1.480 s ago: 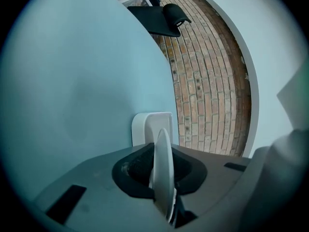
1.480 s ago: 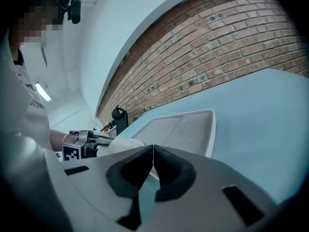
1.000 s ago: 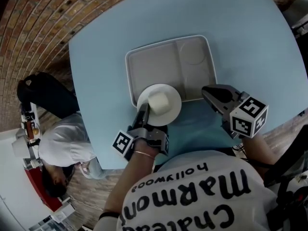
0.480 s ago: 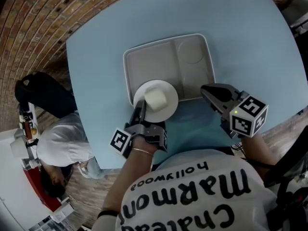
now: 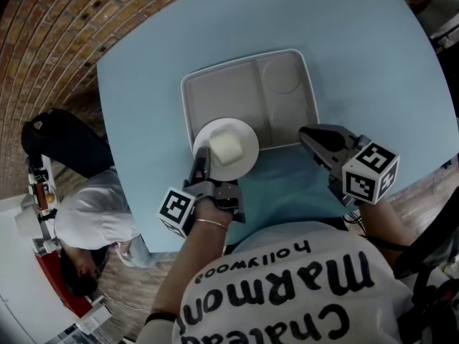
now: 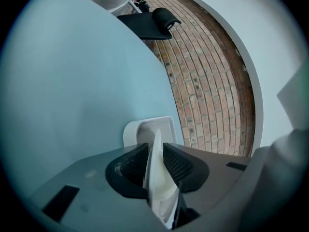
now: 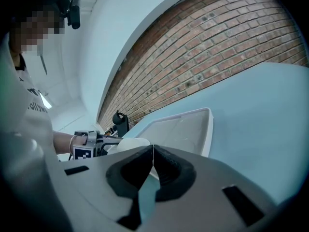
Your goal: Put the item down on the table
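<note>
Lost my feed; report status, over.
Left gripper shut on plate rim. Right gripper shut, empty. Plate carries white block, over tray near-left corner.

The person wears a white T-shirt [image 5: 323, 239] with black lettering and a thin bracelet [image 5: 209, 226]. The left gripper [image 5: 202, 158] and right gripper [image 5: 310, 136] are grey with black ribbed pads [image 6: 176, 164]

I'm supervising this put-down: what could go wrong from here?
The left tool pinches the plate by its rim only, so it could tip and the white block slide off. The plate hangs over the near rim of the tray; lowered there, it might land tilted, not flat on the table.
</note>
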### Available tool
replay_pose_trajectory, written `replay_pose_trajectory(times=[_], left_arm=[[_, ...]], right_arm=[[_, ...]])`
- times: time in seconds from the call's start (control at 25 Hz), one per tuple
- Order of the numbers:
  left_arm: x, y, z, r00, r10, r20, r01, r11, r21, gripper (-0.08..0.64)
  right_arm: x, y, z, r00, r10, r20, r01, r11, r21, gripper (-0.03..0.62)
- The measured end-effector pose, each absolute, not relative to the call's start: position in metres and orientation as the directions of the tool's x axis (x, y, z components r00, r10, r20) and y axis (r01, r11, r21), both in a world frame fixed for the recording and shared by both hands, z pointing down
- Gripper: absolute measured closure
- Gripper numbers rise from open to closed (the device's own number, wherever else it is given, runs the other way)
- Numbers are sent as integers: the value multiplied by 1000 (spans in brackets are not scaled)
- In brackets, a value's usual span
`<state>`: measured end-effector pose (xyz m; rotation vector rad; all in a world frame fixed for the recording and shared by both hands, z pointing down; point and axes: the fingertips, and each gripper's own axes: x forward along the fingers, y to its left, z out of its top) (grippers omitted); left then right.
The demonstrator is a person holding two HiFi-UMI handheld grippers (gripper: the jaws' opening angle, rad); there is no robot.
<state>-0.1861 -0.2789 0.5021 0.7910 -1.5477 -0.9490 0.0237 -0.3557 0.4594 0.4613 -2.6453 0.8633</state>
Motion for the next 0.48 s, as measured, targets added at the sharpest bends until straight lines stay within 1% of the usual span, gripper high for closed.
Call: replay_pose_trajectory(times=[0.16, 0.36, 0.48], left_arm=[[-190, -279, 501, -174, -851, 495, -153, 520, 840, 465], [-196, -281, 500, -178, -829, 530, -285, 559, 779, 456], [-200, -283, 499, -181, -814, 552, -386, 575, 721, 449]], right_arm=[[24, -355, 460, -897, -200, 393, -394, 765, -509, 581], [24, -355, 460, -900, -200, 388, -390, 766, -511, 581], [25, -355, 461, -898, -202, 391, -395, 763, -513, 581]])
